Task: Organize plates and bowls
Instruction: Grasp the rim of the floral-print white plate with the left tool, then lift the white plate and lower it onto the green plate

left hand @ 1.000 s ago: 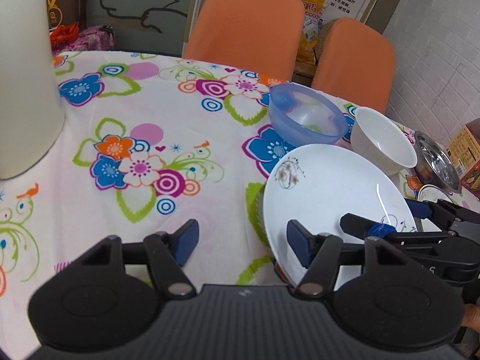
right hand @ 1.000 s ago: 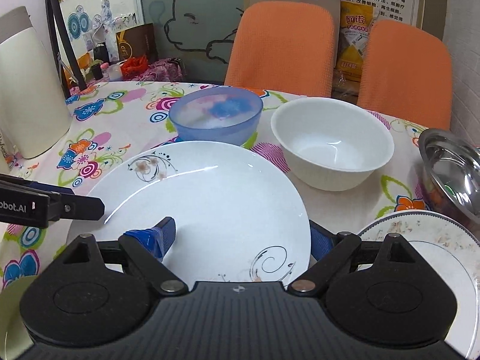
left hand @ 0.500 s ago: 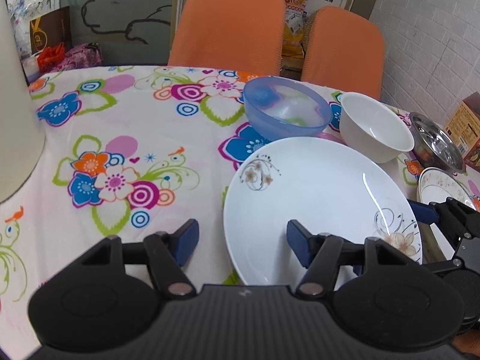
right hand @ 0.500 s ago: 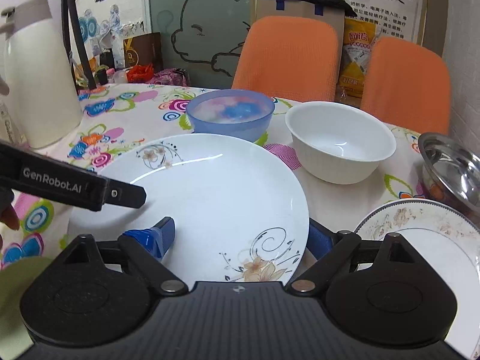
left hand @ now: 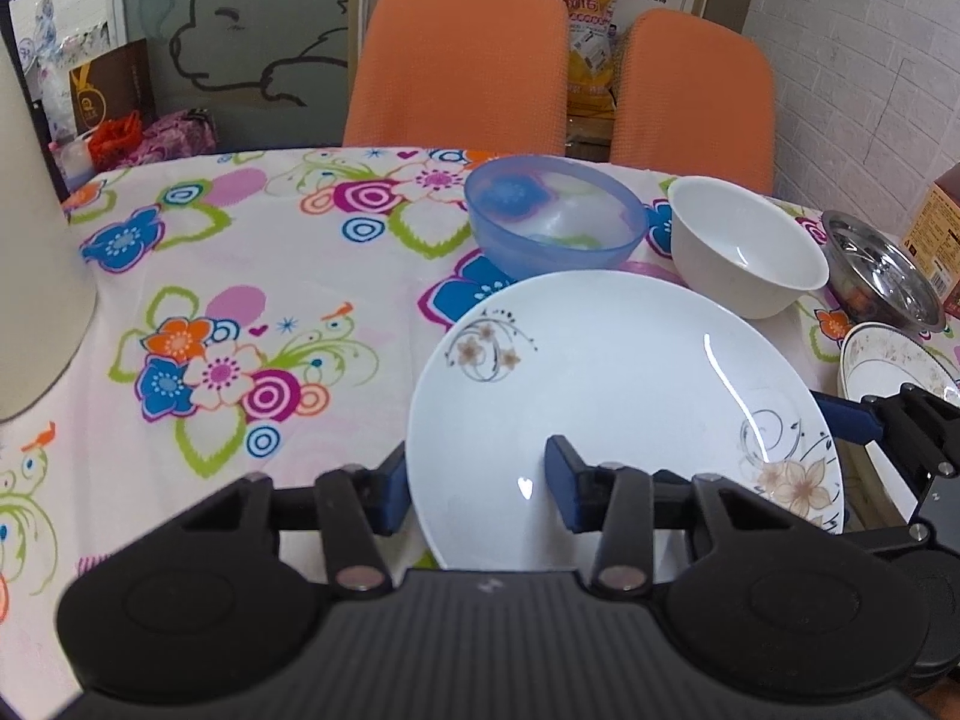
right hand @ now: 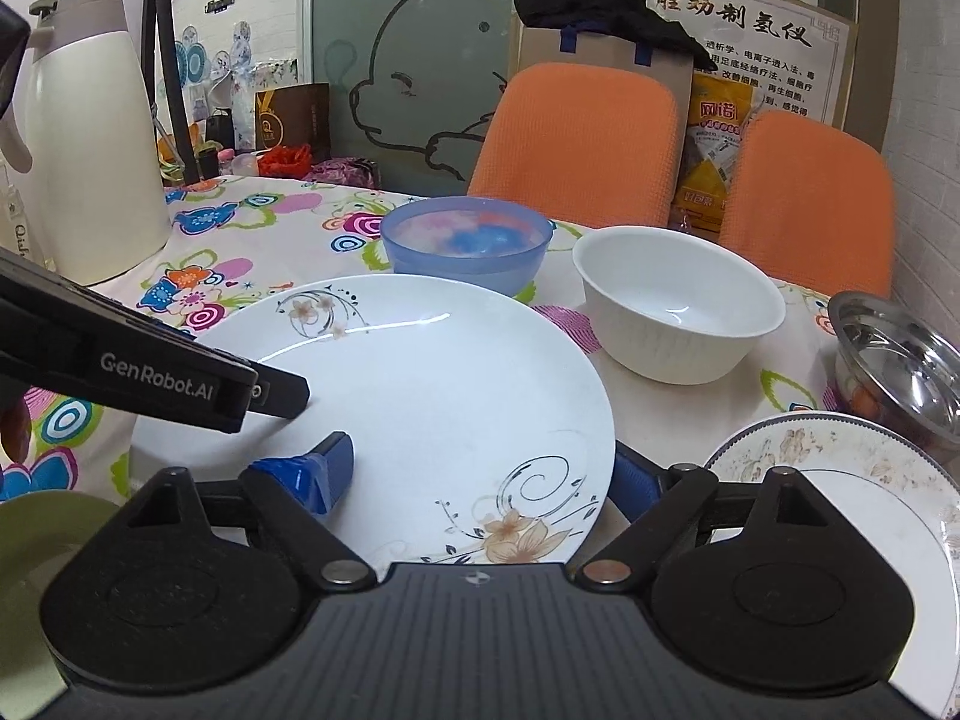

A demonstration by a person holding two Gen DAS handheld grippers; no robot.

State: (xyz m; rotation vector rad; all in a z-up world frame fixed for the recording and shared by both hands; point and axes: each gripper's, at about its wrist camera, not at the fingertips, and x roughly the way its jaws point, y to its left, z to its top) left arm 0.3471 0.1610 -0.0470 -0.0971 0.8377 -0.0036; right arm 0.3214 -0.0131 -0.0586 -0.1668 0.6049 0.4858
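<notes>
- Meanwhile, both hand-held grippers straddle opposite rims of the white plate [left hand: 600,384] on the floral bench [left hand: 288,276].
- Left hand-held gripper [left hand: 480,483] and right hand-held gripper [right hand: 480,480] have just been closing, neither visibly clamping.

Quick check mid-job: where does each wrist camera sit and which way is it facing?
Left wrist: behind the left gripper, facing down across the floral table toward the orange chairs; its fingers straddle the big white plate's left rim.
Right wrist: behind the right gripper, same heading, straddling the plate's right rim.
Shared: plate, blue bowl, white bowl, each other's gripper.
</notes>
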